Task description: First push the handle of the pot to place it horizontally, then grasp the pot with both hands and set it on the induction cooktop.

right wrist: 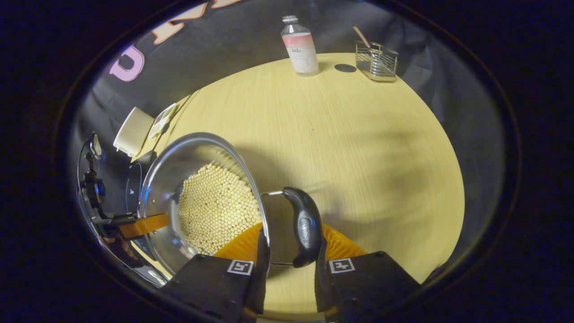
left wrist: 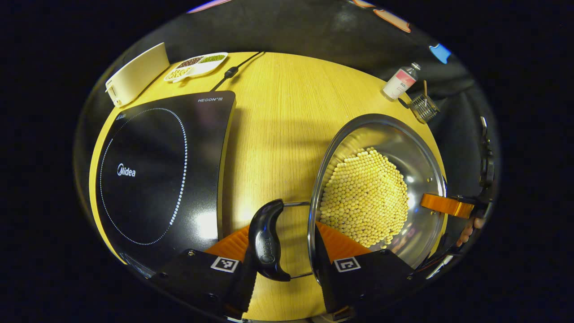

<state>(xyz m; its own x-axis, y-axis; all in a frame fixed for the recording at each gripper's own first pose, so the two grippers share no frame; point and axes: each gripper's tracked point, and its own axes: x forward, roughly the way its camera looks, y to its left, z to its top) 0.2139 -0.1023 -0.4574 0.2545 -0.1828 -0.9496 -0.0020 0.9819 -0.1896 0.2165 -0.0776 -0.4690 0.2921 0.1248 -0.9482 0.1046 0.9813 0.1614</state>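
Note:
A steel pot (left wrist: pixel 403 148) holding pale round beans (left wrist: pixel 365 197) is at the right of the wooden table (left wrist: pixel 278 116), beside the black induction cooktop (left wrist: pixel 157 166). My left gripper (left wrist: pixel 282 233) is shut across the pot's black side handle (left wrist: pixel 267 242) and rim, one finger outside the handle and one inside the wall. In the right gripper view, my right gripper (right wrist: pixel 291 233) clamps the opposite black handle (right wrist: pixel 305 229) and the rim of the pot (right wrist: pixel 170 179) the same way. Each view shows the other gripper's orange finger at the far rim. I cannot tell whether the pot touches the table.
A white container (left wrist: pixel 136 74) and a divided dish of beans (left wrist: pixel 197 66) sit behind the cooktop, beside a black cord (left wrist: pixel 231 72). A bottle (right wrist: pixel 299 47) and a wire holder (right wrist: pixel 376 60) stand at the far edge. A hand (left wrist: pixel 468 229) holds the right gripper.

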